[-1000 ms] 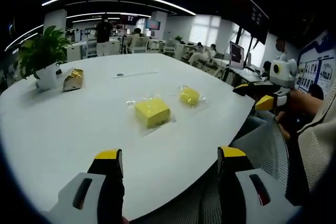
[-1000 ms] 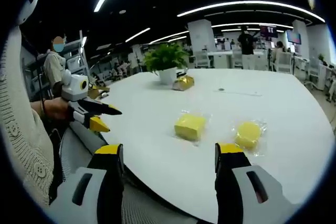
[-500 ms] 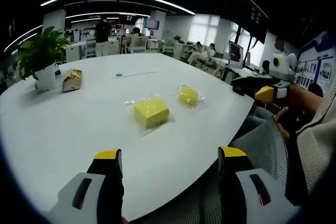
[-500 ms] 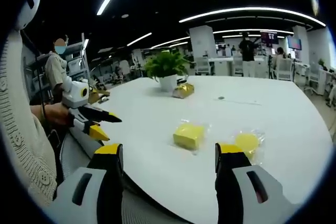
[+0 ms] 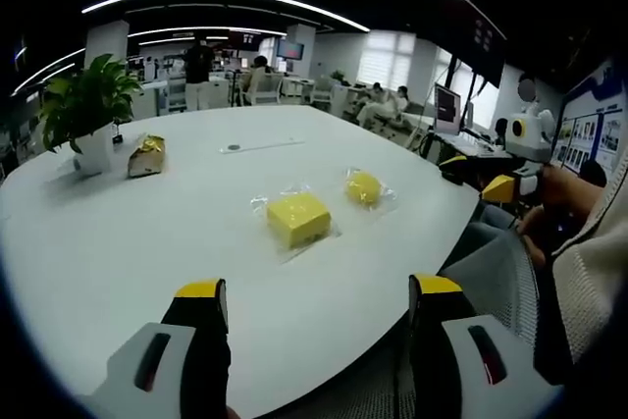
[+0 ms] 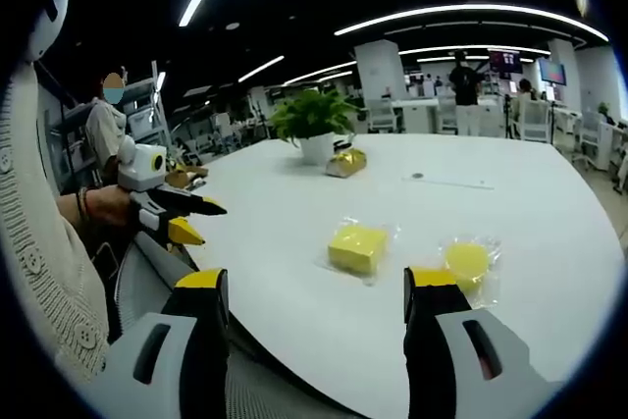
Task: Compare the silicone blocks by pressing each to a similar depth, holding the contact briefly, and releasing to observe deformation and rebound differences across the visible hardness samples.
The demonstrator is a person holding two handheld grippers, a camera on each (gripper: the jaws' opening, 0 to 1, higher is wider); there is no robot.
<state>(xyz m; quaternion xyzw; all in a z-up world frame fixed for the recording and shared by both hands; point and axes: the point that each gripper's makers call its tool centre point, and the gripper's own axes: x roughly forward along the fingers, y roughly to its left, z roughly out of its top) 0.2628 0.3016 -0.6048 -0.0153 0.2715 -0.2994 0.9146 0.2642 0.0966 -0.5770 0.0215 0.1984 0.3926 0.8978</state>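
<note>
Your right gripper (image 6: 314,287), jaws wide and empty, sits nearer: square block (image 6: 357,247) at 12 o'clock, round block (image 6: 467,262) at 2. Left gripper (image 5: 314,291) equally wide.

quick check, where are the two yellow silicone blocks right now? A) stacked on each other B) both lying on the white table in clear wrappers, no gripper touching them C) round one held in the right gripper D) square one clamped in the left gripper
B: the square block and the round block lie apart in clear wrappers on the white table, while the left gripper and right gripper hang open short of them.
</note>
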